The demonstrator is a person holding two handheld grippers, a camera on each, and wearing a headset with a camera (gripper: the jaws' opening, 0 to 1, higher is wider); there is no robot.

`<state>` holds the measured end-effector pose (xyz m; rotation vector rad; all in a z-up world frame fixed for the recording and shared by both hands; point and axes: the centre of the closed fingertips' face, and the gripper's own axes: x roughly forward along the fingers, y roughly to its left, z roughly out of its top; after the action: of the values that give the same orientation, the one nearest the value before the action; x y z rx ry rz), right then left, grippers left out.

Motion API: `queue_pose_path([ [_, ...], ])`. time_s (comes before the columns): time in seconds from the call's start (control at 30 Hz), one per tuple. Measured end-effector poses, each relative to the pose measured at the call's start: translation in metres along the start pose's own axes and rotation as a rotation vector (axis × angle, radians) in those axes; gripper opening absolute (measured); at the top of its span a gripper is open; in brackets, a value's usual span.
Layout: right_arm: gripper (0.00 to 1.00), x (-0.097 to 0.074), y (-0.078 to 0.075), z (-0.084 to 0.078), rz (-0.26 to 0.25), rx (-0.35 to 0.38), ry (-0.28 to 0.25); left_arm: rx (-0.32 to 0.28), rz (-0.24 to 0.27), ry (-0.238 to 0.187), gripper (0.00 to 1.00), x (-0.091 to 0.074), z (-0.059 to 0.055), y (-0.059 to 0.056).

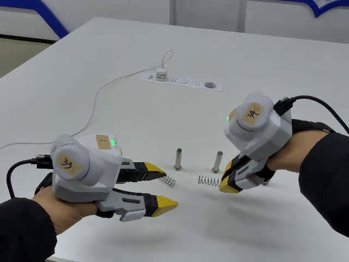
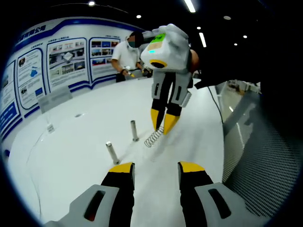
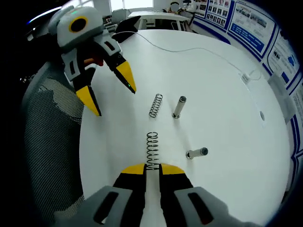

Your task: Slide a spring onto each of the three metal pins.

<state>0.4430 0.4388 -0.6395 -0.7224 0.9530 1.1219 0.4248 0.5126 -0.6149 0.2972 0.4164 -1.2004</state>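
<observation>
Left hand-held gripper (image 1: 168, 189): released, jaws spread, empty, low over the white surface (image 1: 136, 109). Right hand-held gripper (image 3: 152, 166): apparently clenched on the near end of a spring (image 3: 152, 146) lying flat. Second spring (image 1: 168, 180): loose, near first pin (image 1: 178, 159); second pin (image 1: 217, 161) upright alongside.

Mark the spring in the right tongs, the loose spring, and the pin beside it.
Gripped coiled steel spring (image 3: 152, 147): right gripper view, mid-coil.
Loose coiled steel spring (image 3: 155, 105): right gripper view, mid-coil.
Silver metal pin (image 3: 178, 108): right gripper view, shaft.
</observation>
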Motion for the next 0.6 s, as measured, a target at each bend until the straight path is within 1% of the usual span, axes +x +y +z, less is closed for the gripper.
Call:
queue_pose_path([
  [0.17, 0.11, -0.008, 0.014, 0.015, 0.019, -0.053, -0.01, 0.013, -0.006, 0.004, 0.37, 0.003, 0.002, 0.0],
  [0.27, 0.11, -0.012, 0.022, 0.024, 0.037, -0.079, -0.023, 0.023, -0.015, 0.005, 0.36, 0.005, 0.004, -0.002],
  [0.4, 0.11, -0.015, 0.031, 0.035, 0.044, -0.12, -0.027, 0.039, -0.028, 0.003, 0.35, 0.007, 0.007, -0.005],
  [0.6, 0.11, -0.014, 0.038, 0.042, 0.057, -0.155, -0.019, 0.067, -0.042, -0.007, 0.3, 0.008, 0.012, -0.008],
])
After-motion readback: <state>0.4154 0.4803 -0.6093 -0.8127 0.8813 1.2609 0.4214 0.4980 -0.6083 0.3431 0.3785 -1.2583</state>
